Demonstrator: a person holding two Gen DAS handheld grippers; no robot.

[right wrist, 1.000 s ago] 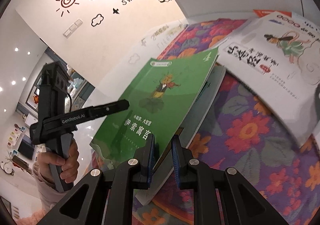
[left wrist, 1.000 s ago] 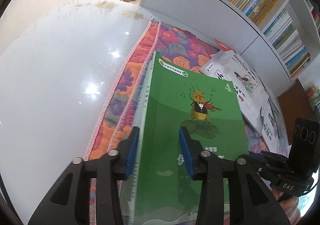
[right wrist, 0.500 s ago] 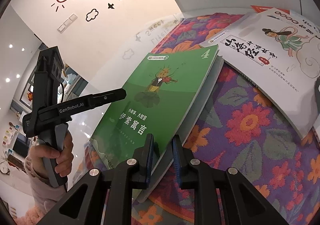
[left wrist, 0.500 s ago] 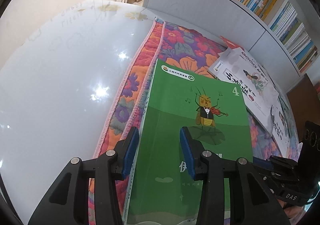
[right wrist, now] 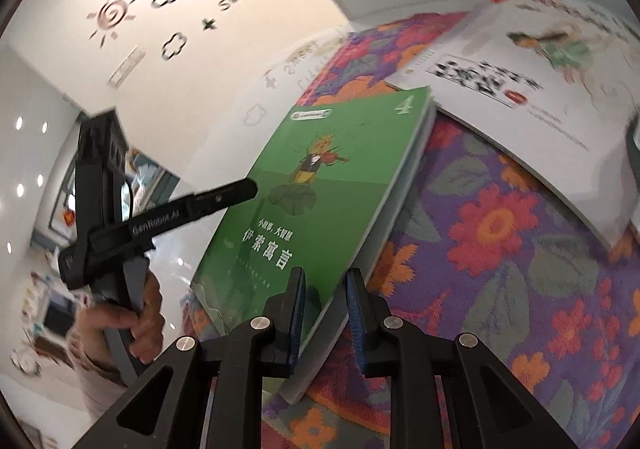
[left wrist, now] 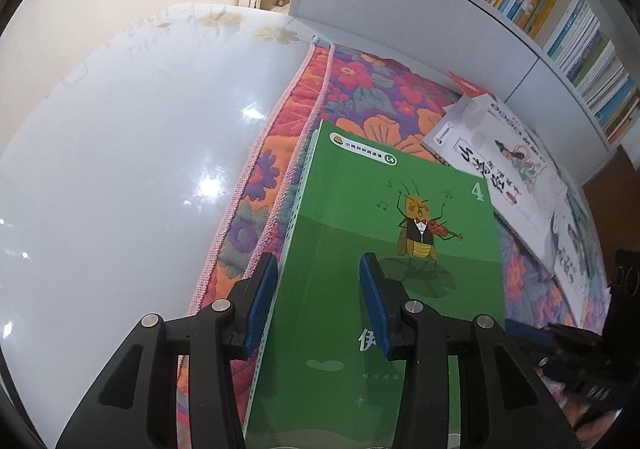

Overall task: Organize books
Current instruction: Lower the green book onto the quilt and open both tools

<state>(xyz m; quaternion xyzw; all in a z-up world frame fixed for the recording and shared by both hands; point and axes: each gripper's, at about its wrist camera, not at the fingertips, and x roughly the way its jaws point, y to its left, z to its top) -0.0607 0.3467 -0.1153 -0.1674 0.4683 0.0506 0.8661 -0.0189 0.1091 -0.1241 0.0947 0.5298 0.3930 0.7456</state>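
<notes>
Glossy green book (left wrist: 372, 269) flat on woven floral mat (left wrist: 360, 89); both jaws opening, straddling its edges.

A green book (left wrist: 384, 249) with a violin-playing insect and a "4" on its cover lies mid-frame on a flowered cloth, a white illustrated book (left wrist: 500, 165) slanting at its upper right.
</notes>
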